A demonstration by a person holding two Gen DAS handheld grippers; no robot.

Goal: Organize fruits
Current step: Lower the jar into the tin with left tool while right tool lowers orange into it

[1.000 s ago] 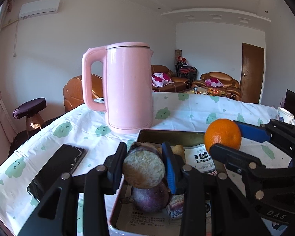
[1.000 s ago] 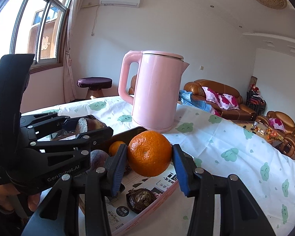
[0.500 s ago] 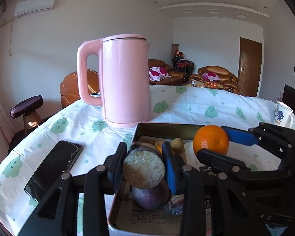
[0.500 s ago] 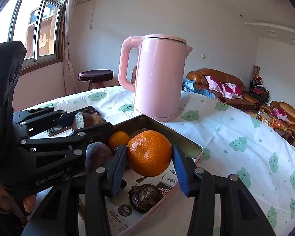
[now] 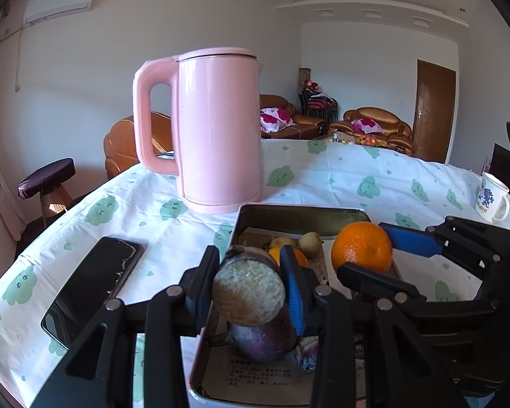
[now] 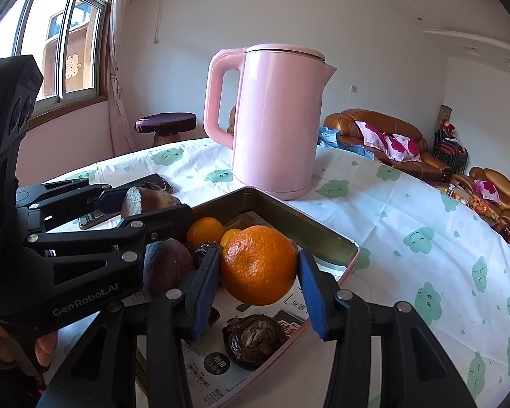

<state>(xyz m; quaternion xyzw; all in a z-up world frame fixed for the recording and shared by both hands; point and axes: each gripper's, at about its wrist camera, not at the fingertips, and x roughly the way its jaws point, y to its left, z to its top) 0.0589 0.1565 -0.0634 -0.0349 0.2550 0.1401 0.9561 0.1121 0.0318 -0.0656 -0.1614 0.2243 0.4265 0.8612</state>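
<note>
My left gripper (image 5: 250,282) is shut on a cut purple sweet potato (image 5: 248,294), held just above the near left part of a metal tray (image 5: 302,214). It also shows in the right wrist view (image 6: 146,200). My right gripper (image 6: 258,268) is shut on a large orange (image 6: 258,265), held over the tray (image 6: 309,234); the orange also shows in the left wrist view (image 5: 362,246). In the tray lie a whole purple fruit (image 5: 261,338), small oranges (image 6: 204,231) and a dark wrinkled fruit (image 6: 255,338) on newspaper.
A tall pink kettle (image 5: 217,129) stands just behind the tray. A black phone (image 5: 91,282) lies on the tablecloth left of the tray. A white mug (image 5: 493,200) stands at the far right. The table edge curves away on the left.
Both grippers have sunk lower and closer over the tray, each with its fruit still held. The orange now sits nearer the tray floor.
</note>
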